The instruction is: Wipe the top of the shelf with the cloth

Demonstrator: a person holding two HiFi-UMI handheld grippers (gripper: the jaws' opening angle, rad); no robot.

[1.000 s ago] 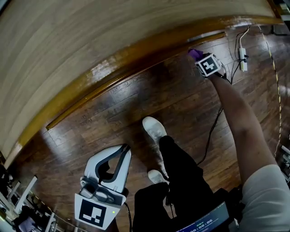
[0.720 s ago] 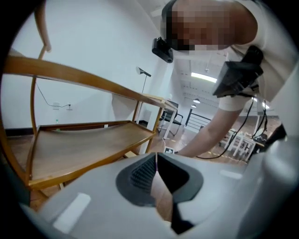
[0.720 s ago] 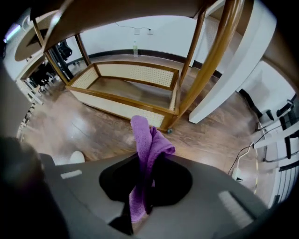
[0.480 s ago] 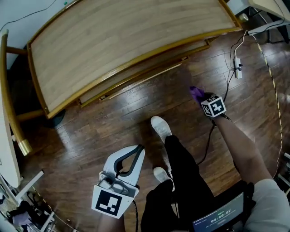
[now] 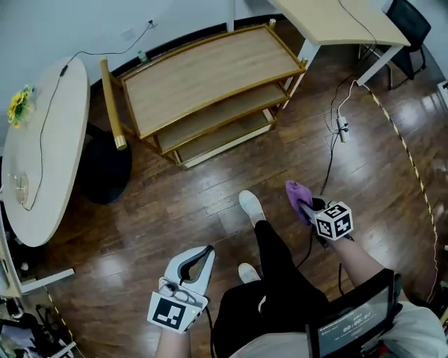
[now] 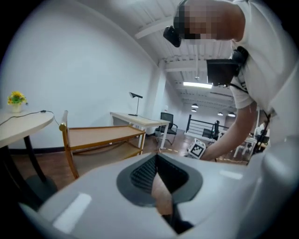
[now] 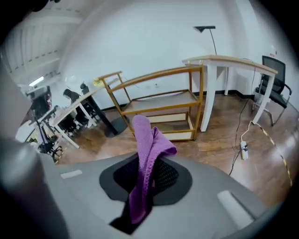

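The wooden shelf (image 5: 210, 77) stands at the far side of the room, its bare top (image 5: 231, 59) well beyond both grippers; it also shows as the shelf (image 7: 161, 105) and the shelf (image 6: 100, 135). My right gripper (image 5: 308, 208) is shut on the purple cloth (image 5: 299, 196), which sticks up out of its jaws as the cloth (image 7: 145, 158). My left gripper (image 5: 199, 255) hangs low at the left over the wooden floor, jaws shut with nothing between them.
A round white table (image 5: 38, 147) with a yellow flower (image 5: 19, 105) stands left of the shelf. A white desk (image 5: 336, 21) and black chair (image 5: 406, 24) lie at the right. A power strip (image 5: 342, 129) and cables trail across the floor. My shoes (image 5: 250, 206) are below.
The view has pulled far back from the shelf, which now looks small and distant. The right gripper with the cloth has dropped toward my body; the left gripper stays low.
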